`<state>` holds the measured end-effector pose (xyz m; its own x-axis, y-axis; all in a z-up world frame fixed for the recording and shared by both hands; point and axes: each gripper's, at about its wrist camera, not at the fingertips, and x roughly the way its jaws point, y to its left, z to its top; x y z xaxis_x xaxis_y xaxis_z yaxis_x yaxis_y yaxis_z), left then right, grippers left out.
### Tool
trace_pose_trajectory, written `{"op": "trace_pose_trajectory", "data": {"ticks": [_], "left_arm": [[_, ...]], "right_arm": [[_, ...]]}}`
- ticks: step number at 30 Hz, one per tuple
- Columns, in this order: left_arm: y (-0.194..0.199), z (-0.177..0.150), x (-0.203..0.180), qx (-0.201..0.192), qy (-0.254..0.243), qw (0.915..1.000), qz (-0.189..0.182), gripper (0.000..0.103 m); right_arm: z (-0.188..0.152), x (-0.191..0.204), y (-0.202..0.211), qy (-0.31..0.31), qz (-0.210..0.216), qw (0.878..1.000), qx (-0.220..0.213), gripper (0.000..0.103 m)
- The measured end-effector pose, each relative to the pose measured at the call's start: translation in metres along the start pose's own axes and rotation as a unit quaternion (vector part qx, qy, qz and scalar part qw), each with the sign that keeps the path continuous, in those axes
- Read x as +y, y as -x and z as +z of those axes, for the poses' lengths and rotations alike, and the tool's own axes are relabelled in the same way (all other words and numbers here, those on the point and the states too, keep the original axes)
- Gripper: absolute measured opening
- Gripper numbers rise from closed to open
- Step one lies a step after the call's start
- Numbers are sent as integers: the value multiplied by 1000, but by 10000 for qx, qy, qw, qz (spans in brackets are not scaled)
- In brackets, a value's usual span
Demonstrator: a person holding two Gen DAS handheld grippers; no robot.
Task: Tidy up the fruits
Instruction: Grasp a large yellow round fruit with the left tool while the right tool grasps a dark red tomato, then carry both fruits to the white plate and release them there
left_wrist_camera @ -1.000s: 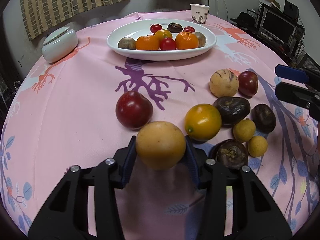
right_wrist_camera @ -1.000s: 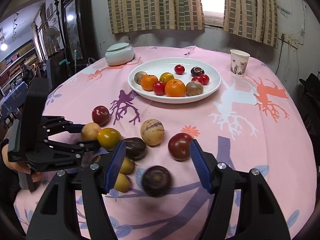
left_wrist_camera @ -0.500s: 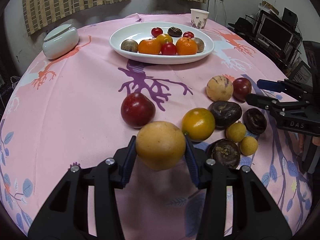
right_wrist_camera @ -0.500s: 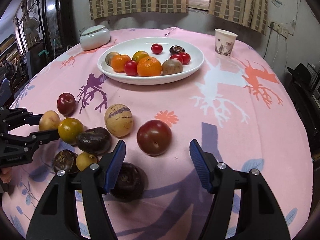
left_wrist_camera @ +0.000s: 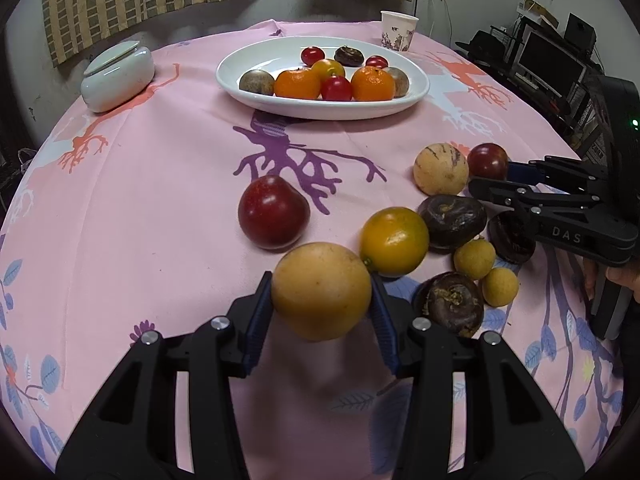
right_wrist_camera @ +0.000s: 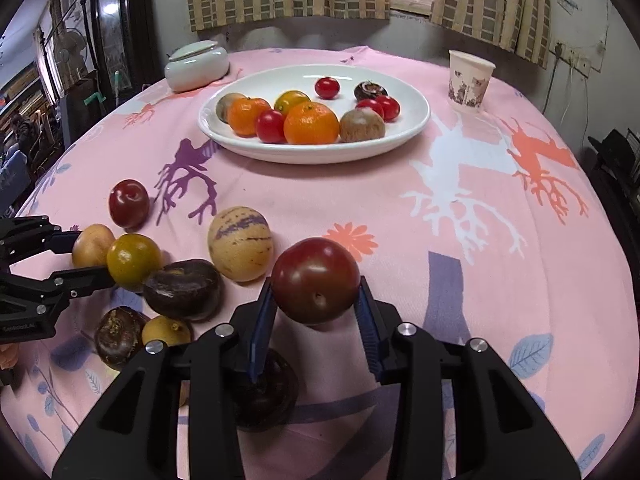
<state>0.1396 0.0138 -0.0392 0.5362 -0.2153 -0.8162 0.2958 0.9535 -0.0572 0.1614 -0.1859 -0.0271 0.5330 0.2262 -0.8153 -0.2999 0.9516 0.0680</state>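
My left gripper (left_wrist_camera: 322, 294) is shut on a round yellow fruit (left_wrist_camera: 320, 280), held just above the pink cloth. My right gripper (right_wrist_camera: 316, 304) has a dark red plum (right_wrist_camera: 316, 280) between its blue pads; its jaws are closing and the pads press its sides. The white plate (left_wrist_camera: 320, 114) at the back holds oranges, cherry tomatoes and several other fruits. Loose on the cloth lie a red plum (left_wrist_camera: 273, 212), an orange-yellow fruit (left_wrist_camera: 394, 240), a striped pale fruit (left_wrist_camera: 440, 168), dark brown fruits (left_wrist_camera: 452, 222) and small yellow ones (left_wrist_camera: 474, 258).
A lidded white ceramic jar (left_wrist_camera: 118, 74) stands at the back left and a paper cup (left_wrist_camera: 398, 30) behind the plate on the right. A dark brown fruit (right_wrist_camera: 264, 392) lies under the right gripper's left finger. Bare pink cloth (right_wrist_camera: 500, 280) stretches right of the plum.
The right gripper dropped toward the fruit cluster and its jaws closed on the dark red plum. The left gripper kept still with the yellow fruit.
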Motion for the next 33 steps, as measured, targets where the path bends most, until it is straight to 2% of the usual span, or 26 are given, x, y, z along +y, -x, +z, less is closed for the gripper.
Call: {"op": "trace_pose_trajectory", "data": {"ticks": [7, 14, 21, 26, 30, 33], "left_arm": [[14, 3, 6, -171, 190, 9995, -167, 47], [32, 7, 5, -407, 222, 9989, -108, 47], [42, 16, -3, -361, 174, 9990, -183, 47], [41, 48, -3, -279, 22, 9995, -176, 47], [32, 90, 0, -432, 74, 9990, -132, 47], [12, 123, 4, -341, 193, 9989, -240, 47]], "right_arm": [[2, 7, 21, 126, 60, 9995, -281, 39], [2, 9, 42, 127, 121, 9986, -491, 39], [11, 7, 64, 140, 84, 9976, -675, 39], [38, -5, 78, 206, -93, 9960, -869, 39], [63, -8, 62, 329, -161, 9953, -901, 39], [83, -8, 38, 419, -197, 9950, -886, 39]]}}
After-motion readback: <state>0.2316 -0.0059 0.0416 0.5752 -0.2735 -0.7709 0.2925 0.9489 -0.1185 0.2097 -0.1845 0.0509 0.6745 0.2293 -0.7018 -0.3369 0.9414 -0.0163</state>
